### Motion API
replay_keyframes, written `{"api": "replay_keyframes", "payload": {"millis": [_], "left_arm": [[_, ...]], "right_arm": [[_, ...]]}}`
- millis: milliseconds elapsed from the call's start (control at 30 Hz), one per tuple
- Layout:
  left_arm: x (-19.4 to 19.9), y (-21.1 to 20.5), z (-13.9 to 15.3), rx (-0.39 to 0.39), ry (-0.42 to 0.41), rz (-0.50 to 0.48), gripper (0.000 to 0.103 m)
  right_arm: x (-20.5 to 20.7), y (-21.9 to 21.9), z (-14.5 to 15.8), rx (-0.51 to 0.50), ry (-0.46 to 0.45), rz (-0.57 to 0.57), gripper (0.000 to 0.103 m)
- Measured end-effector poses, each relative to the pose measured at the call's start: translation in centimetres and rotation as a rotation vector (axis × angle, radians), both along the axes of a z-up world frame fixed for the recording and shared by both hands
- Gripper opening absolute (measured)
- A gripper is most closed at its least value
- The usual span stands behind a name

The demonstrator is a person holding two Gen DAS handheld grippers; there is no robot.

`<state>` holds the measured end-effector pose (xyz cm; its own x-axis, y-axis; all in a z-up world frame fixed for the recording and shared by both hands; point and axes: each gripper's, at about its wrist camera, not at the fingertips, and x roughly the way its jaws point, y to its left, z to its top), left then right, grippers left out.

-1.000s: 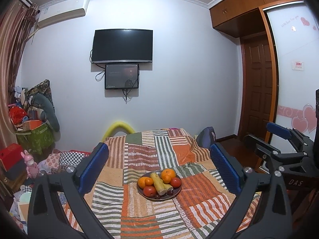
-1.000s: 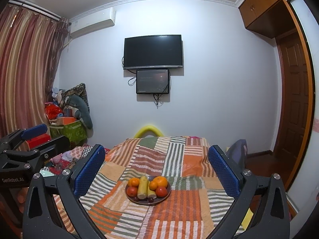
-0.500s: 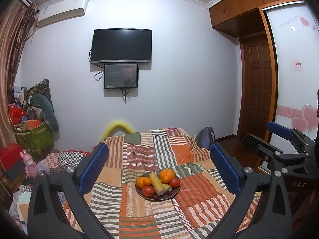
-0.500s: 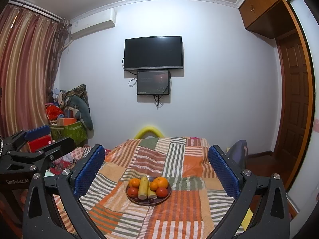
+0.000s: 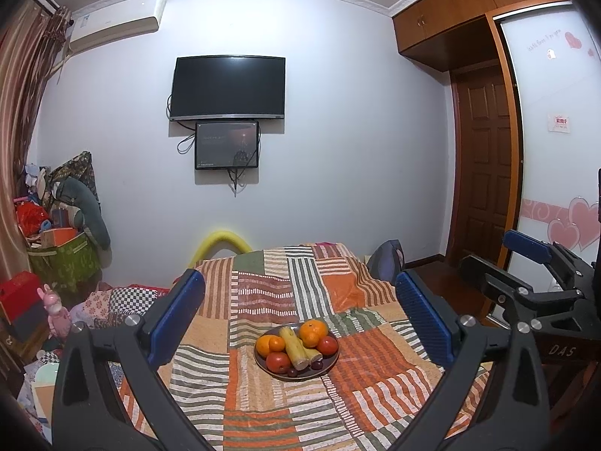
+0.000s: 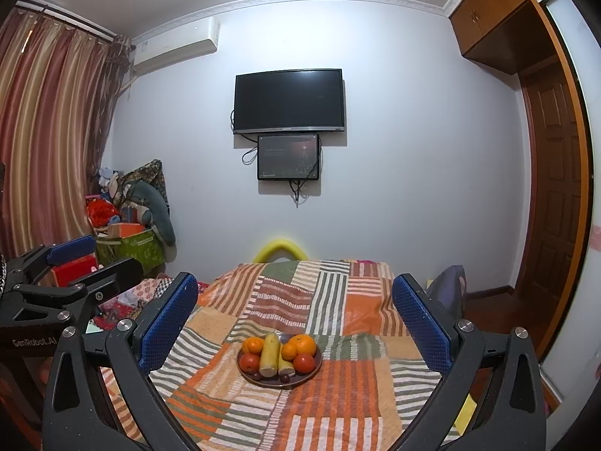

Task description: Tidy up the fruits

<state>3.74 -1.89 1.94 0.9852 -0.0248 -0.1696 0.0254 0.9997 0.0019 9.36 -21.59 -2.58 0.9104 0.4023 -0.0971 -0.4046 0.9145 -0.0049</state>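
Fruit is sitting piled on the plate (image 5: 332,361) mid-blanket (image 5: 379,387). I'm holding left gripper (image 5: 298,314) and right gripper (image 6: 295,312) wide open, empty, well short. Risk: nudging an orange (image 6: 299,345) sends neighbours rolling off onto soft bedding.

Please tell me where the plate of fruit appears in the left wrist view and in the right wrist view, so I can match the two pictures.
Left wrist: the plate lies low and centre on the patchwork blanket, between the open left gripper fingers.
Right wrist: the plate lies low and centre, between the open right gripper fingers.
Shared landmark: the TV on the wall behind the plate.
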Motion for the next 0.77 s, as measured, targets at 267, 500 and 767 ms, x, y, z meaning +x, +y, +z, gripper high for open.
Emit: {"api": "replay_keyframes", "payload": {"millis": [267,500,767], "left_arm": [[0.26,0.04,-0.09,-0.01,0.02,-0.009,0.103],[0.04,-0.21,-0.13,-0.007,0.012,-0.01,0.103],[0.17,-0.29,-0.19,-0.014,0.017,-0.012,0.103]], "right_arm": [[-0.15,0.0,0.14,0.004,-0.002,0.001,0.103],[-0.05,-0.09,0.32,0.005,0.001,0.0,0.103],[0.18,-0.13,0.3,0.007,0.006,-0.001,0.103]]}}
